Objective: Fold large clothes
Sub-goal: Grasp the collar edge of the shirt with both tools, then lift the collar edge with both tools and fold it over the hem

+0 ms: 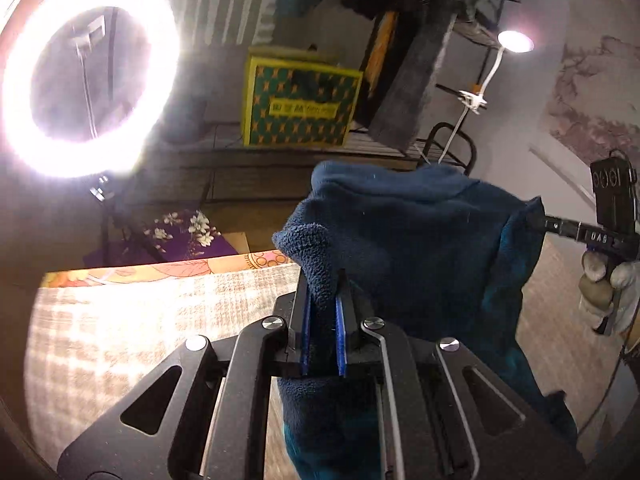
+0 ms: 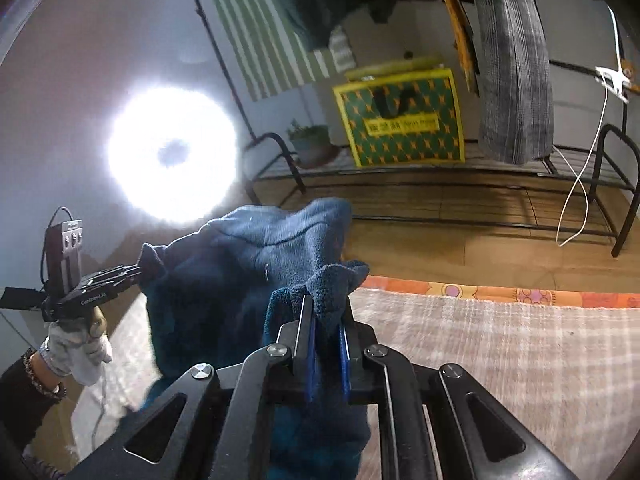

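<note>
The left hand-held gripper point(image 1: 326, 292) is clamped on a bunched corner of the fleece point(image 1: 412, 240), its blue pads pinching a fold of the dark blue cloth. The right hand-held gripper point(image 2: 326, 316) is clamped the same way on another corner. The fleece hangs between the two, lifted clear of the bed point(image 2: 500, 344) that lies below and ahead of the fingers, with its lower part trailing down past both grips.

It looks soft, thick and limp, light for its bulk, with a napped pile that should hold well under the pads instead of slipping. It will sag and swing freely, so corners and hems are likely the best holds, taken with several layers together, and kept well apart to pull an edge straight.

In the left view the right hand-held gripper's arm shows pale letters, seemingly "UAB", possibly mirrored or partial. In the right view the left hand-held gripper's body bears a white name, seemingly "Genrobot.AI", blurred. Beyond the fingers a green-and-yellow bag point(image 2: 404, 120) carries a yellow strip of small print, too blurred to read.
</note>
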{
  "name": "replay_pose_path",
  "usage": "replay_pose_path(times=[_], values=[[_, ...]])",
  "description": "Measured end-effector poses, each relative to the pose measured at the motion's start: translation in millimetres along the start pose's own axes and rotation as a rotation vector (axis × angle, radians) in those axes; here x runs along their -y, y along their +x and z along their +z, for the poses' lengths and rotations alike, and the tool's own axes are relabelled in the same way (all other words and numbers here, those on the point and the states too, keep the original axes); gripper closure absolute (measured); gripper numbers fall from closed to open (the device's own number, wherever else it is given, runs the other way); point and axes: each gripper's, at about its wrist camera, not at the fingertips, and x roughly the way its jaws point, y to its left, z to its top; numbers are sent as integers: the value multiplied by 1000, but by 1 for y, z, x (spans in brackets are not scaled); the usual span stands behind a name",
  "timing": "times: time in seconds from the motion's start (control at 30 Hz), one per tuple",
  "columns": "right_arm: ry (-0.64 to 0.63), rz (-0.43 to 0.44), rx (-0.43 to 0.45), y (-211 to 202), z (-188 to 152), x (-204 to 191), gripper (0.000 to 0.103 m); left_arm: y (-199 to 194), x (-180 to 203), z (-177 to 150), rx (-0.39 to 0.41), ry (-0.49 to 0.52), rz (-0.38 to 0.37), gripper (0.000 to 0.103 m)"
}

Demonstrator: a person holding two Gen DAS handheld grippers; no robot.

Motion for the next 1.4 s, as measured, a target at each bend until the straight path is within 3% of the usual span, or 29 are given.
replay_pose_path(times=[0.27, 0.47, 0.83, 0.93, 1.03, 1.4], values=[[-22, 44, 10, -72, -31, -39, 96, -71, 32, -35, 18, 35, -15, 96], [-38, 61, -18, -112, -77, -68, 96, -112, 52, -84, -7, 78, -3, 96], [-92, 35, -141, -142, -184, -104, 95, -137, 77, -199, -191, 183, 43, 93], [-118, 14, -158, -153, -198, -108, 86, -149, 81, -212, -239, 214, 63, 87], [-95, 33, -121, -177, -199, -106, 73, -179, 80, -214, -210, 194, 56, 86], [-51, 30, 155, -336, -176, -123, 69, -334, 91, -179, 10, -40, -85, 86]])
